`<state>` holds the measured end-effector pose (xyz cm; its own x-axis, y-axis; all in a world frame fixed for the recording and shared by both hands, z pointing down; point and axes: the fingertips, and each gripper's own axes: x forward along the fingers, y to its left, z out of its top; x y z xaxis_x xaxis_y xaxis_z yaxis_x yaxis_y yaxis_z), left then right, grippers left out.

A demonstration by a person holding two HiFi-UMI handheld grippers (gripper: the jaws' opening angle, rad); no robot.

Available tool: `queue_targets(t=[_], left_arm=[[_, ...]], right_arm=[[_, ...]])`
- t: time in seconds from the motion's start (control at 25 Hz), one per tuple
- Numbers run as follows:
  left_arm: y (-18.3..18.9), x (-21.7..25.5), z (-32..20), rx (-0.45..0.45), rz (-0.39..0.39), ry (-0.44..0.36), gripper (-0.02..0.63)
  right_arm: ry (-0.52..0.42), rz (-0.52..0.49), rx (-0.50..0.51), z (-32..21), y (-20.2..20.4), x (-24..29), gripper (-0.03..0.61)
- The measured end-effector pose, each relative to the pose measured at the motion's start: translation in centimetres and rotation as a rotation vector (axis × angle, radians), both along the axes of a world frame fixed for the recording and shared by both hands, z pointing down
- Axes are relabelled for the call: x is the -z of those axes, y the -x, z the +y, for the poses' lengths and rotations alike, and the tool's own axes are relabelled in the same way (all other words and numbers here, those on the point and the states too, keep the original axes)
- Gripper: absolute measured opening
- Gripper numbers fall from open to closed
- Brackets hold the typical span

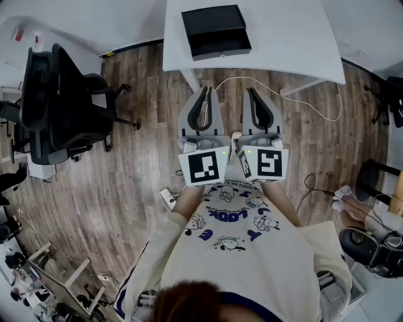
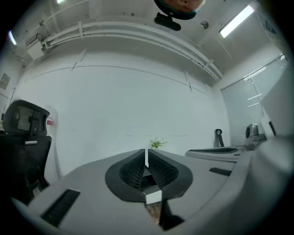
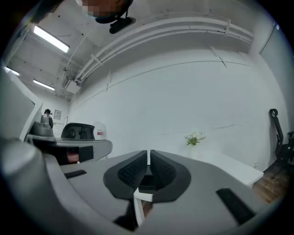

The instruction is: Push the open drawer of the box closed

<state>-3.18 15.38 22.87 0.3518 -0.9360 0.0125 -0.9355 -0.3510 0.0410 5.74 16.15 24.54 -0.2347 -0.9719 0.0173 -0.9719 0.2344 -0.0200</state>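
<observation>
Black flat box [image 1: 213, 20] on white table [image 1: 302, 44], drawer [image 1: 220, 44] pulled out. left hand-held gripper [image 1: 203, 93], right hand-held gripper [image 1: 253, 94]: jaws together, empty, well short. Push drawer front squarely, imo.

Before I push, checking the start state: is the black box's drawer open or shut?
Open: in the head view the drawer juts out of the black box toward the person, on the white table.
</observation>
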Motion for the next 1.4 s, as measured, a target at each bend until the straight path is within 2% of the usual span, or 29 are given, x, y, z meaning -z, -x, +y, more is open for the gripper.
queue_targets(t=[0.48,0.8,1.4], left_arm=[[-0.8,-0.2,-1.2,-0.003,-0.005,0.002,0.026],[-1.6,-1.3,-2.6,0.033,-0.009,0.029,0.026],[-5.5,-3.3,-5.4,0.174,-0.035,0.057,0.026]], right_arm=[[0.013,-0.011,0.006,-1.3,-0.5,-0.3,0.040],[0.055,-0.034,0.001,-2.9,-2.0,-1.6,0.041],[0.082,-0.027,0.174,-6.9,-4.8,-3.3,0.041]])
